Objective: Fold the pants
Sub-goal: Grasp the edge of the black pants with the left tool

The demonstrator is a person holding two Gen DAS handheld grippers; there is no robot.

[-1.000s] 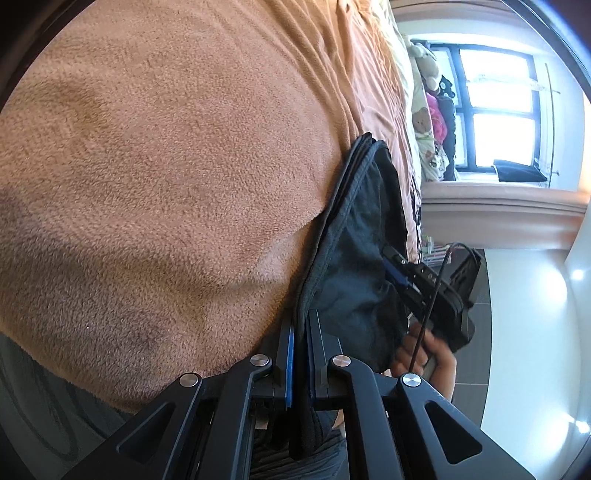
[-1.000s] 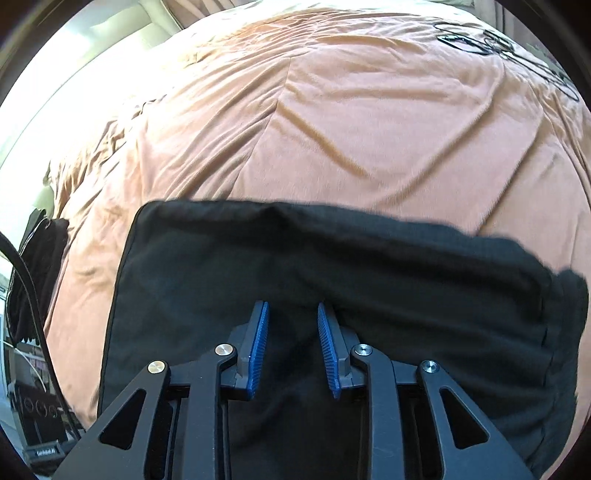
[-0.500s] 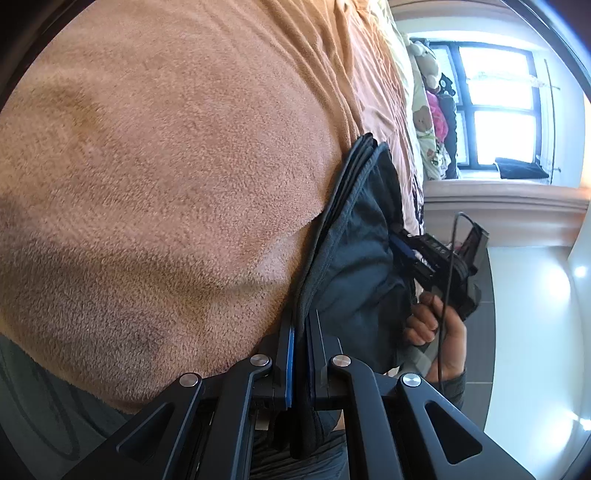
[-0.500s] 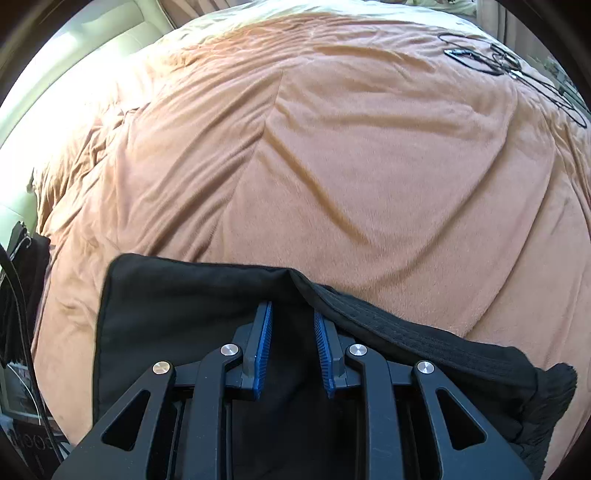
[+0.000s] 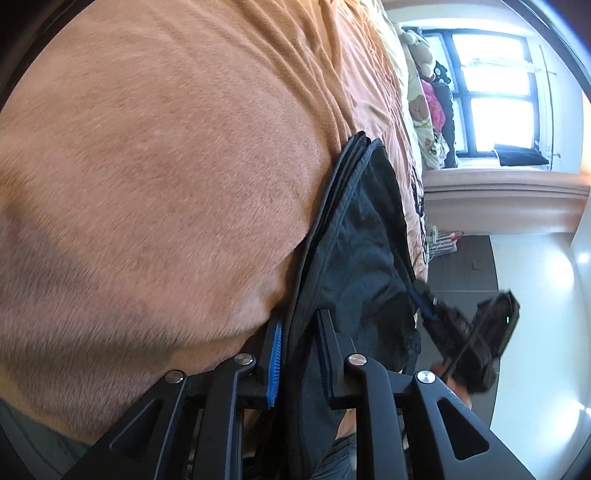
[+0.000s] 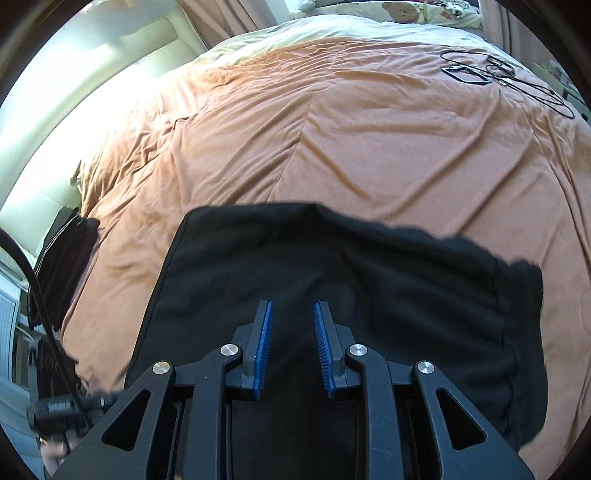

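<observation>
The black pants [image 6: 332,280] lie folded in a flat block on the orange blanket [image 6: 332,129], at the bed's near edge. In the left wrist view the pants [image 5: 354,258] show edge-on as stacked layers. My left gripper [image 5: 299,332] is open, its fingers standing on either side of the pants' edge without pinching it. My right gripper [image 6: 291,332] is open and empty, hovering above the middle of the folded pants. It also shows in the left wrist view [image 5: 465,332], held in a hand.
A phone with tangled black cables [image 6: 491,75] lies at the bed's far right. Pillows and a bear-print quilt [image 6: 406,11] are at the head. Dark clothing [image 6: 62,266] hangs off the left side. A window [image 5: 495,92] and grey floor [image 5: 465,266] are beyond the bed.
My left gripper opened and let go of the pants' edge. My right gripper opened wider and rose back; the pants now lie flat again.
</observation>
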